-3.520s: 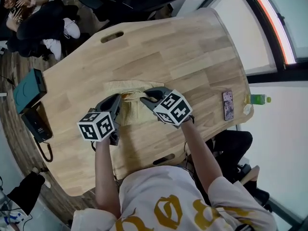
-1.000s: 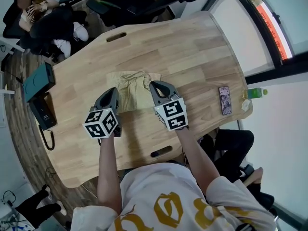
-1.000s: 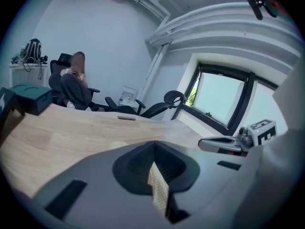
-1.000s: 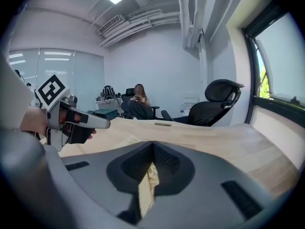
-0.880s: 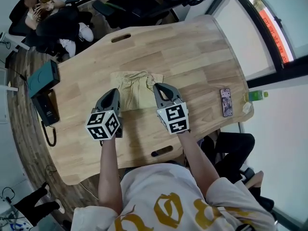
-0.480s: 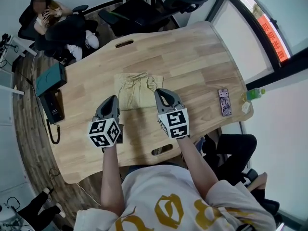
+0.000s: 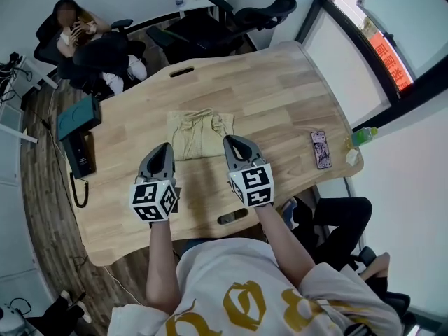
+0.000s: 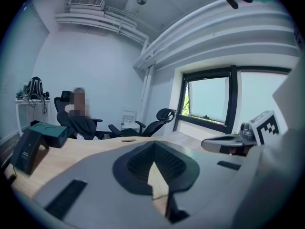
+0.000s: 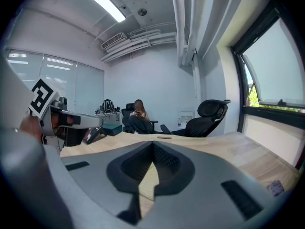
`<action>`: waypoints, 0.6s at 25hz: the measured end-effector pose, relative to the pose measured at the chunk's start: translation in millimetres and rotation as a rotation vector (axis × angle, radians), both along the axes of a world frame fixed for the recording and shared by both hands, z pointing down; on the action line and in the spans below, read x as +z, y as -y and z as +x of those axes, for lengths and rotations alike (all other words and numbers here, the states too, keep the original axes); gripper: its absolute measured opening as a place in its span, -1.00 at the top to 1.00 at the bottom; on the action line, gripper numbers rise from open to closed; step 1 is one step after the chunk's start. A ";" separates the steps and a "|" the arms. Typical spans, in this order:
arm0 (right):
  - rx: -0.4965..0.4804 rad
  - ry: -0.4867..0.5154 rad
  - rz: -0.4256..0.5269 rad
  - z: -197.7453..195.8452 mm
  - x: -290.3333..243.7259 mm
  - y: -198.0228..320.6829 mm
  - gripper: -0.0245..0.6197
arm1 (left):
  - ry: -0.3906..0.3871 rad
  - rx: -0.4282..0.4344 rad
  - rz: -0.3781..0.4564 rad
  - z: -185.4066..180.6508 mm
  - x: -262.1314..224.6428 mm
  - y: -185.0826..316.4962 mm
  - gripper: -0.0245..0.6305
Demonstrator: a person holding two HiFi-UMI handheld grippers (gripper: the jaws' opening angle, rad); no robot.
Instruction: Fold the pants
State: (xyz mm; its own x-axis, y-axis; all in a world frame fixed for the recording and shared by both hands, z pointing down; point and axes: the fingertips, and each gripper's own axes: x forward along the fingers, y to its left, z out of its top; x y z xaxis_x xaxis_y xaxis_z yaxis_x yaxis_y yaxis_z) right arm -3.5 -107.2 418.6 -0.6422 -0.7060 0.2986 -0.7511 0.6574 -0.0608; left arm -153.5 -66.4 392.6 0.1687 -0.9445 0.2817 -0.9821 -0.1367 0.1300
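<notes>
The folded tan pants point(image 7: 198, 134) lie flat near the middle of the wooden desk point(image 7: 280, 96), just beyond the tips of both grippers and touched by neither. The left gripper point(image 7: 164, 148) and the right gripper point(image 7: 229, 141) are held side by side over the near part of the desk, each with its fingers point(image 8: 95, 185) pressed together and nothing between them. A phone point(image 7: 319, 149) lies near the desk's right edge, well apart from the pants, and a teal box point(image 7: 78, 115) sits at the left edge.
</notes>
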 end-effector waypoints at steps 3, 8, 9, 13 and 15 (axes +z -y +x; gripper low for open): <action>0.011 0.013 0.022 1.3 -7.3 -6.5 0.90 | 0.003 0.000 0.027 4.1 -9.3 -4.4 0.90; -0.001 0.037 0.054 1.7 -20.9 -17.5 0.90 | 0.005 0.004 0.044 11.1 -13.6 -10.3 0.91; -0.003 0.055 0.059 1.6 -24.1 -20.0 0.91 | 0.007 0.006 0.045 12.3 -13.9 -12.0 0.90; -0.003 0.047 0.064 3.0 -23.7 -25.0 0.91 | 0.021 0.018 0.049 18.3 -15.0 -15.3 0.91; 0.003 0.044 0.061 5.2 -21.4 -25.0 0.91 | 0.029 0.020 0.049 19.8 -14.7 -15.8 0.90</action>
